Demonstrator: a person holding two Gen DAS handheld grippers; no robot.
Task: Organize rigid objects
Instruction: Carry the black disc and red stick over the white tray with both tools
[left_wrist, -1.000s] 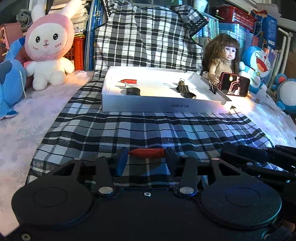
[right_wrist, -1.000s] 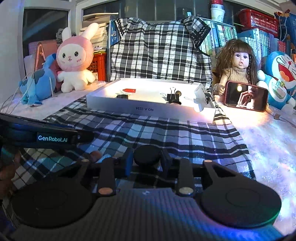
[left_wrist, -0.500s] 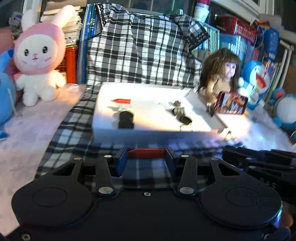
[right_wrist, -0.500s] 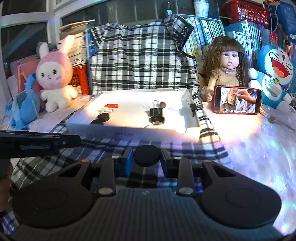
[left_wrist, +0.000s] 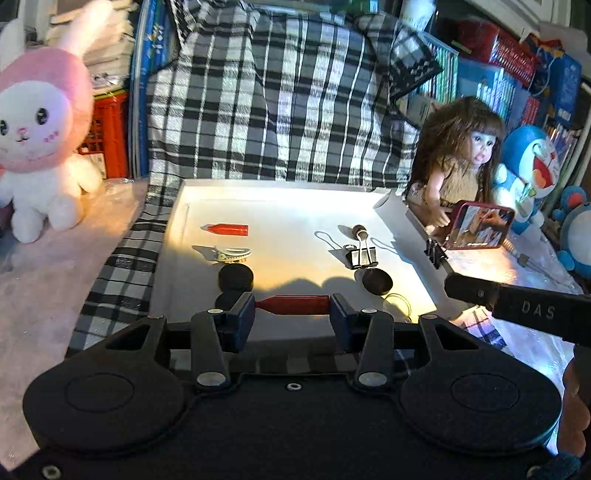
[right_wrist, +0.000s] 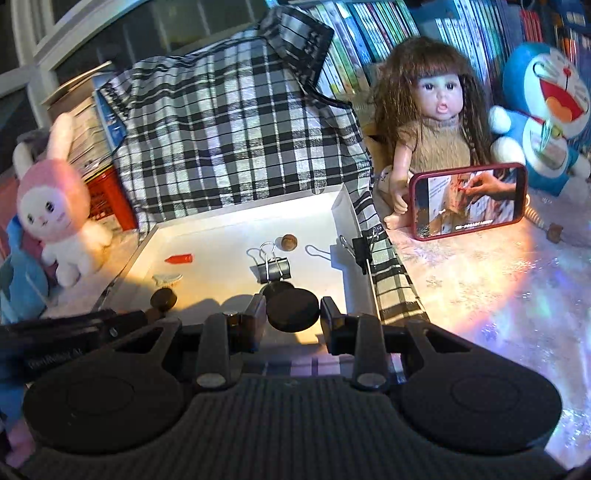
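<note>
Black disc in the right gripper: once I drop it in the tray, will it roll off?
The black disc looks flat, round and rigid, so it would probably settle on a face. Landing on edge, it might roll briefly, but the white tray has raised walls that should stop it.

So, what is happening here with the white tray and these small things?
A person is sorting small items into a white tray on a checked cloth. The left hand-held gripper is shut on a red cap-like piece, and the right hand-held gripper is shut on a black disc. Both hover at the tray's near edge. Inside already lie another red piece, a binder clip and black discs.
</note>
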